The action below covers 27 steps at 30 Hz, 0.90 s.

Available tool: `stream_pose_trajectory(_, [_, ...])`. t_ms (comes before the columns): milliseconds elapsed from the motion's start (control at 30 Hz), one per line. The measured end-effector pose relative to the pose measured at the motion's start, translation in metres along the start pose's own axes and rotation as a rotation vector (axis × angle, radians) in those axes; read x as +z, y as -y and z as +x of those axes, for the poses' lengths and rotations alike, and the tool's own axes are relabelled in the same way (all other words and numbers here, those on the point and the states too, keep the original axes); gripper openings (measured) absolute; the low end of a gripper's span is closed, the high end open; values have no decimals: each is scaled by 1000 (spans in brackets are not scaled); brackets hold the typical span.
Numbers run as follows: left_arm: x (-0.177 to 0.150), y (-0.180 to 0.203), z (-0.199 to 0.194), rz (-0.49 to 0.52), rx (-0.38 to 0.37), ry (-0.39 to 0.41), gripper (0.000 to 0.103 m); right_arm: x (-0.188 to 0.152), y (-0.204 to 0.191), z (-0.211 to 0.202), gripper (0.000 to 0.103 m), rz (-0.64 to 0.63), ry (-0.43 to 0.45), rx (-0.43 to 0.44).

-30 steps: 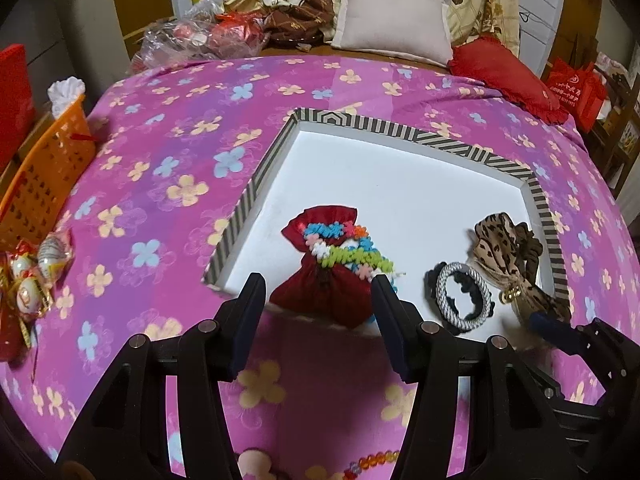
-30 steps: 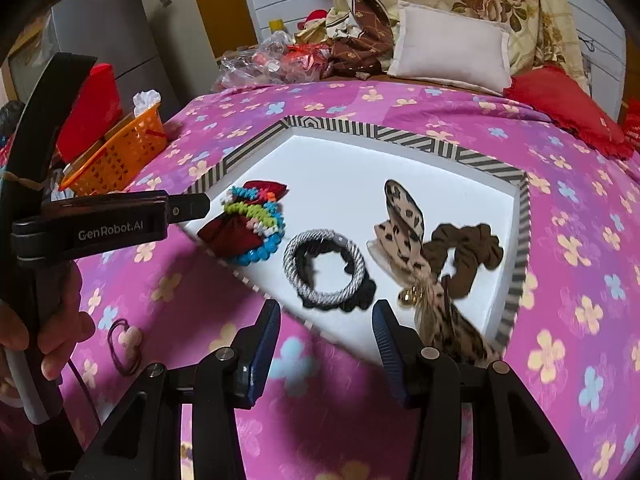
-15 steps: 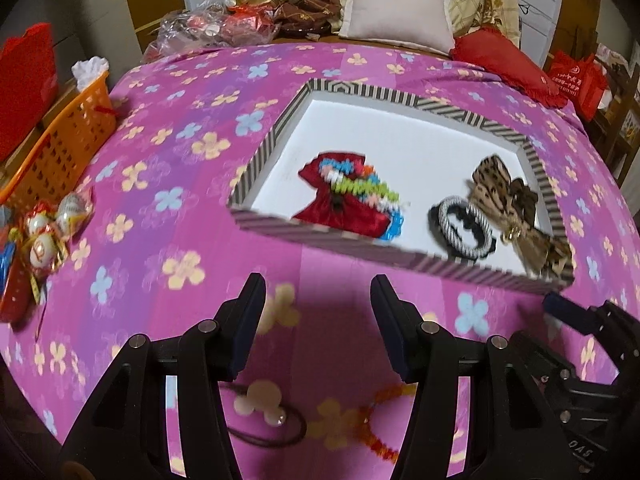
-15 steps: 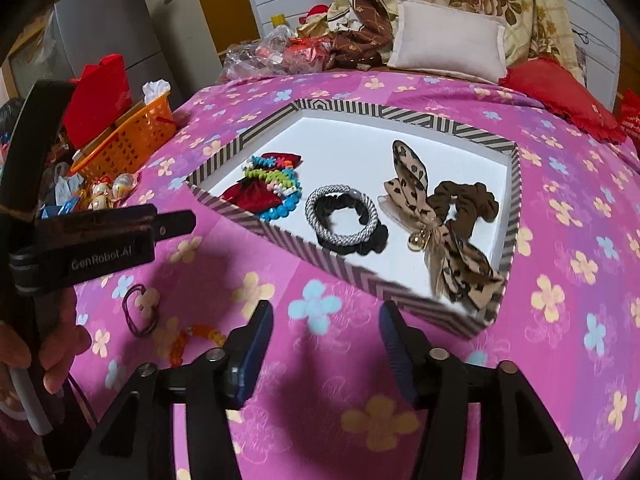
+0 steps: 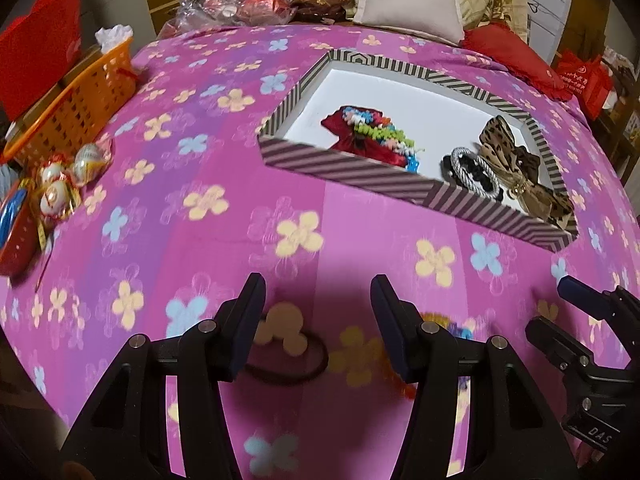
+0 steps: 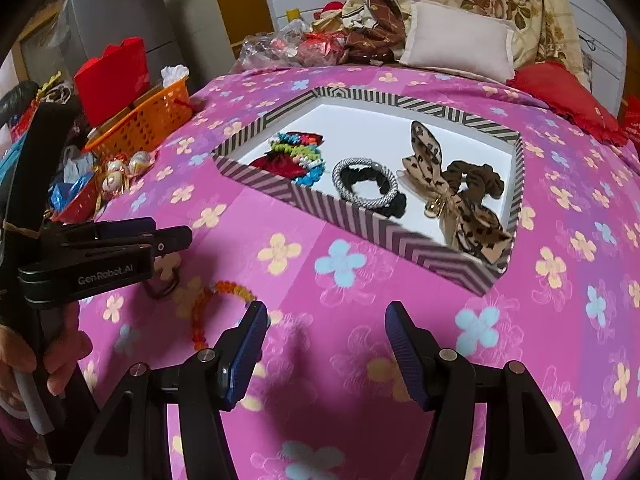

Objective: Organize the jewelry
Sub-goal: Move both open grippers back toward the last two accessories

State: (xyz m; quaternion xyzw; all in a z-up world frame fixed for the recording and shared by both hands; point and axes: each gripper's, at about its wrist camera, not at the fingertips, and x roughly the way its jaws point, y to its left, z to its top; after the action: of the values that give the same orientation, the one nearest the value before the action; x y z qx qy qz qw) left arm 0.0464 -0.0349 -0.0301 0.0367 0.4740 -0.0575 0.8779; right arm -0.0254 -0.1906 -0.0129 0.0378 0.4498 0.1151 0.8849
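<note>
Left gripper [image 5: 318, 312]: jaws apart, empty, above brown hair tie [image 5: 296, 354].
Right gripper [image 6: 326, 340]: jaws spread, just been opening, empty.
Beaded bracelet [image 6: 212, 304]: on bedspread [image 6: 320, 300], near striped tray [image 6: 360, 216].
Tray contents: silver hair ring [image 6: 365, 180], leopard bow [image 6: 452, 184].

A black-and-white striped tray [image 6: 372, 220] is sitting on a pink flowered bedspread [image 6: 560, 320], showing a leopard-print bow [image 6: 432, 160].
</note>
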Motion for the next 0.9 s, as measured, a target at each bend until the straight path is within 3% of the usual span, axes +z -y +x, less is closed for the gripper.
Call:
stream_pose_trajectory(567, [-47, -54, -25, -106, -15, -39, 54, -25, -19, -1, 59, -57, -20, 19])
stream_pose_trajectory(900, [-67, -75, -18, -137, -18, -80, 54, -29, -27, 9, 59, -85, -42, 25])
